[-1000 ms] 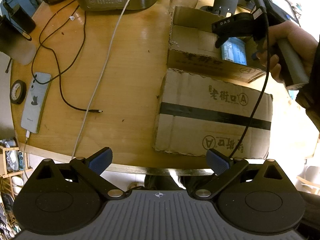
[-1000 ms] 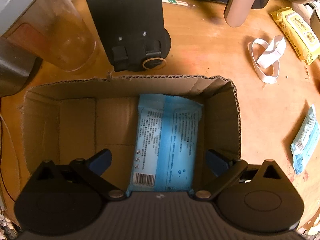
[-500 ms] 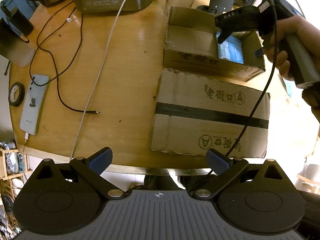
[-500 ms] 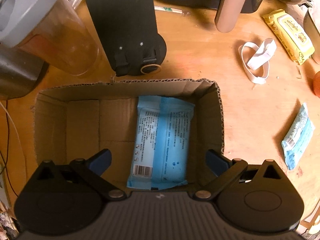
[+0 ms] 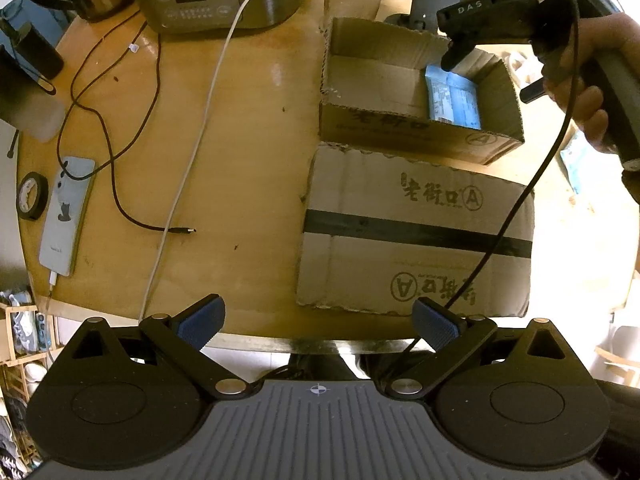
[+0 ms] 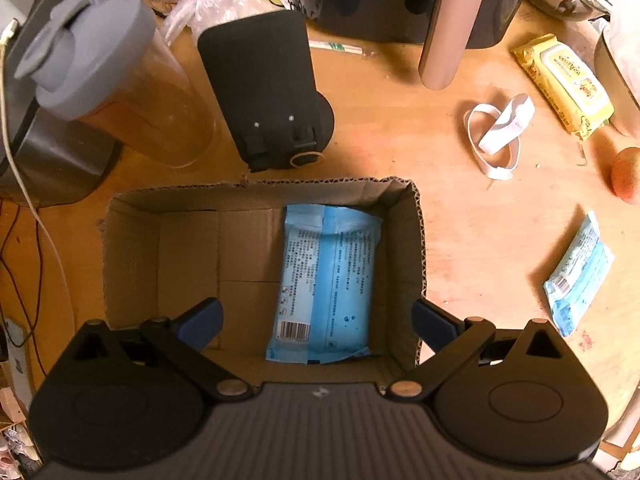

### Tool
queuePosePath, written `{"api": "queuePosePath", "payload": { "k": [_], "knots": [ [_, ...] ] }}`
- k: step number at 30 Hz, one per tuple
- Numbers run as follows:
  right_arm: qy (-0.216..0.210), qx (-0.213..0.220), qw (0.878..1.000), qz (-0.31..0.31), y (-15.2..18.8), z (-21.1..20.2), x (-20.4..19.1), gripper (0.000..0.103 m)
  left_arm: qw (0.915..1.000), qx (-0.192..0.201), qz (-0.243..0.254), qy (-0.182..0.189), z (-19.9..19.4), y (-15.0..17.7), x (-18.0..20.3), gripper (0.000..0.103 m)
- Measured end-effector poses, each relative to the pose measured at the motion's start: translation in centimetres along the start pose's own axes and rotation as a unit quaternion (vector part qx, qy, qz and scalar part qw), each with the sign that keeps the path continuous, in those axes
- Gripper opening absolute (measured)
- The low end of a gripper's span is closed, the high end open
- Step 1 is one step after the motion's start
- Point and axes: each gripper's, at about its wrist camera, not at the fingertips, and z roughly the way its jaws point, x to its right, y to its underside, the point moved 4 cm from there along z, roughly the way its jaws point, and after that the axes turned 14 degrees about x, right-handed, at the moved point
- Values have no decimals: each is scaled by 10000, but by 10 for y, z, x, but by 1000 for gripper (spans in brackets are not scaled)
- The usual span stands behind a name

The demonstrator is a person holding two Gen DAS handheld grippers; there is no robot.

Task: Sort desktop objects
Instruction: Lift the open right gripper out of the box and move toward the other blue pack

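the right gripper (image 6: 316,316) is hovering above the open cardboard box (image 6: 160,248), its jaws spread wide and gripping nothing. inside, a blue wipes pack (image 6: 328,280) is lying flat against the box's right-hand wall, its long axis running from the near wall toward the far one, barcode end nearest the gripper. the rest of the box floor is showing bare. just beyond the far wall a black stand (image 6: 268,92) and a lidded pitcher (image 6: 116,80) are crowding the box's rim. toward the table's right edge, a second blue pack (image 6: 578,276) is lying slanted, with a white elastic band (image 6: 498,136), a yellow wipes pack (image 6: 564,80) and an orange fruit (image 6: 626,176) farther back.

the left gripper (image 5: 318,322) is hanging over the table's (image 5: 248,152) near edge, released and empty. a sealed taped carton (image 5: 416,232) is sitting between it and the open box, touching it. toward the left edge a phone (image 5: 66,216), a tape roll (image 5: 30,196) and loose cables (image 5: 120,184) are lying about.
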Motion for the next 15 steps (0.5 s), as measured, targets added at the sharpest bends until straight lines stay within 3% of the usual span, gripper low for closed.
{"api": "queuePosePath", "payload": {
  "k": [15],
  "knots": [
    [60,66,9999,-114,-4,-20,12,103,10000,48,84,-8,-2,1,6,103]
  ]
}}
